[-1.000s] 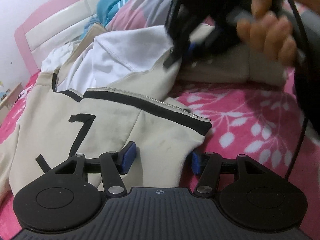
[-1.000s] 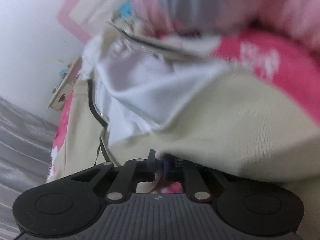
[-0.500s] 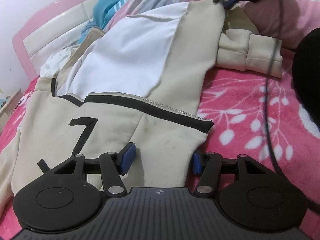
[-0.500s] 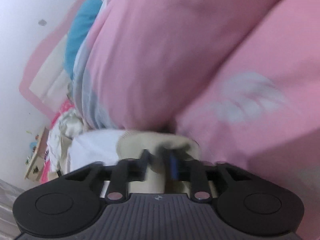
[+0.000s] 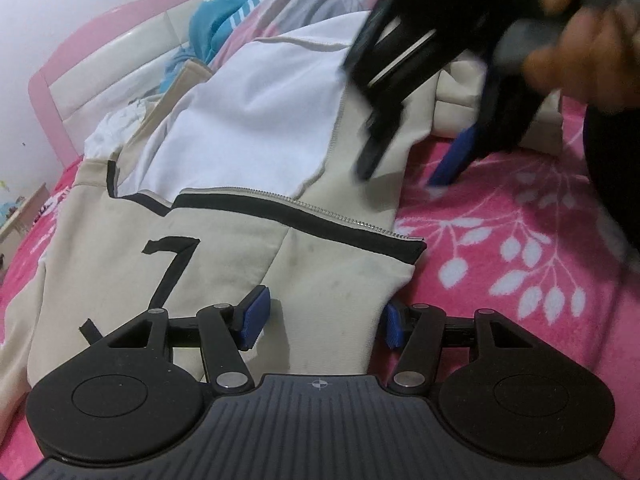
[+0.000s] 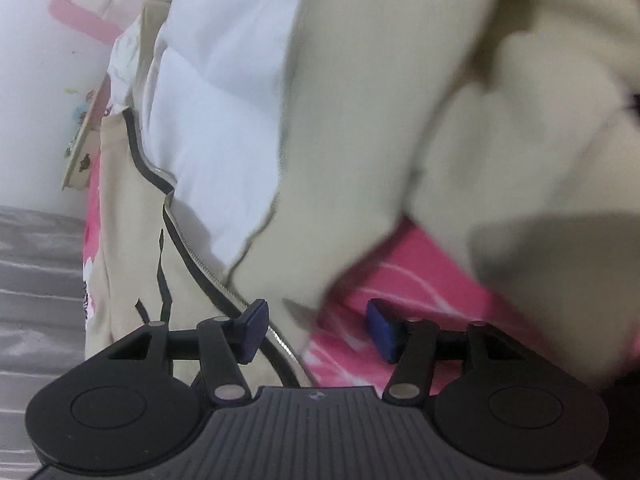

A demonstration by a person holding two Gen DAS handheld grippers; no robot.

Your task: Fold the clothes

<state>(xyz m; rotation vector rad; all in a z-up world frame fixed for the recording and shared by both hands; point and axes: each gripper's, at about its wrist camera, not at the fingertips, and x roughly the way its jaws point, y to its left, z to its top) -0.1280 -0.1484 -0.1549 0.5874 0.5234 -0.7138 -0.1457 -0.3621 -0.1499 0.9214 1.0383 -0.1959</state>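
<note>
pink headboard [image 5: 80, 68] sits upper left of the left-wrist view w/ a blue garment [image 5: 224, 12] and pale bedding bunched top centre; the pink floral blanket [image 5: 520, 248] fills the right side. the beige jacket [image 5: 224, 264] lies spread on the blanket across the left and centre, front panel flipped open so its white lining [image 5: 256, 128] shows. its long axis runs from the hem at bottom centre up toward the upper left; the black-edged zipper [image 5: 320, 216] slants from centre left down to centre right. left gripper [image 5: 324, 318] at bottom centre straddles the hem corner, blue pads apart, fabric between them but can't tell if they press it. right gripper [image 5: 404, 156] is blurred at upper right in a hand [image 5: 576, 52], fingers spread, tips just above the jacket edge and blanket, blocking the folded sleeve behind. right-wrist view shows what the other can't: right gripper's [image 6: 318, 328] jaws opening, nothing pinched, only the zipper end and blanket beneath, plus a small table [image 6: 80, 136] and grey floor [image 6: 36, 280] at far left. the "7" mark [image 5: 168, 272] reads clearly only in the left-wrist view.
</note>
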